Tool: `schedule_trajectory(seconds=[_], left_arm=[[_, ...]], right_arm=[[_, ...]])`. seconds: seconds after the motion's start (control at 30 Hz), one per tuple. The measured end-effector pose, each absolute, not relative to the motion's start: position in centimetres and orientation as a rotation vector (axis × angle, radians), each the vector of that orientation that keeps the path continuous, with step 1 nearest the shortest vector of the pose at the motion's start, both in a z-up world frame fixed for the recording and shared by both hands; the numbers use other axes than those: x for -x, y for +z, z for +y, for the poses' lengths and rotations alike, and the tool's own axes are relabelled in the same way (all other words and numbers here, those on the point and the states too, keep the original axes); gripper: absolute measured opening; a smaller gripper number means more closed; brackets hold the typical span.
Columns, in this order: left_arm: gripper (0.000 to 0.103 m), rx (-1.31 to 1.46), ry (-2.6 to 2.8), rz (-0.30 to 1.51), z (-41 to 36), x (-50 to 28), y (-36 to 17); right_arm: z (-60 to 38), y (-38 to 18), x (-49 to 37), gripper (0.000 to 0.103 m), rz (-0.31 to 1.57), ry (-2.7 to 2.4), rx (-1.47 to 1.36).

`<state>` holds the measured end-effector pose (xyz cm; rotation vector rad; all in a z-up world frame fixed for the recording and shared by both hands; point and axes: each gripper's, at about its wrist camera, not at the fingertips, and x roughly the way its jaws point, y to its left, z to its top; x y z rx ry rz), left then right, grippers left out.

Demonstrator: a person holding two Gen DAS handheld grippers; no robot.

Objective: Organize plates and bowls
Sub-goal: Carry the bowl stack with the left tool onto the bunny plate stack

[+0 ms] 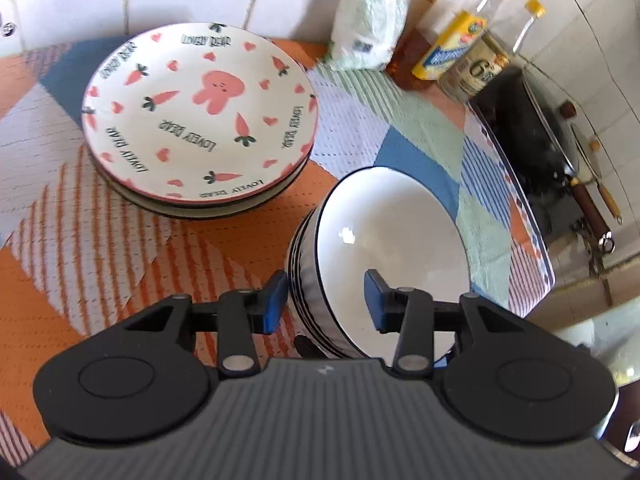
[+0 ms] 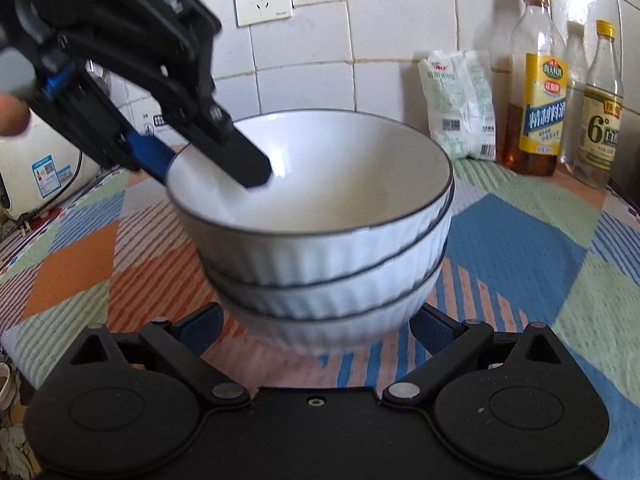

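A stack of three white ribbed bowls (image 2: 332,248) with dark rims stands on the patterned cloth; it also shows in the left wrist view (image 1: 392,248). My left gripper (image 1: 326,300) straddles the rim of the top bowl, one finger inside and one outside, with the jaws apart; it shows in the right wrist view (image 2: 216,168). My right gripper (image 2: 316,330) is open and empty, its fingers either side of the bottom bowl's base. A stack of carrot-and-rabbit plates (image 1: 200,120) sits to the left of the bowls.
Oil and vinegar bottles (image 2: 538,84) and a white bag (image 2: 460,100) stand against the tiled wall at the back right. A black wok (image 1: 532,132) sits on the stove beyond the cloth's right edge. A white appliance (image 2: 36,164) stands at the left.
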<state>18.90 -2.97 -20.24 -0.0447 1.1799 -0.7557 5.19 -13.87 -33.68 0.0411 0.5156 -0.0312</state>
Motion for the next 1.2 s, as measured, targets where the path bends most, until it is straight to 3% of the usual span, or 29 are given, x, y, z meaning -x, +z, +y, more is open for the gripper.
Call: schedule_trajectory(seconds=[1.2], left_arm=[[0.045,-0.16,-0.735,1.246,-6.1,-18.6,-21.5]], right_arm=[[-13.7,-33.6,-6.4,0.1,0.566,-0.014,-0.042]])
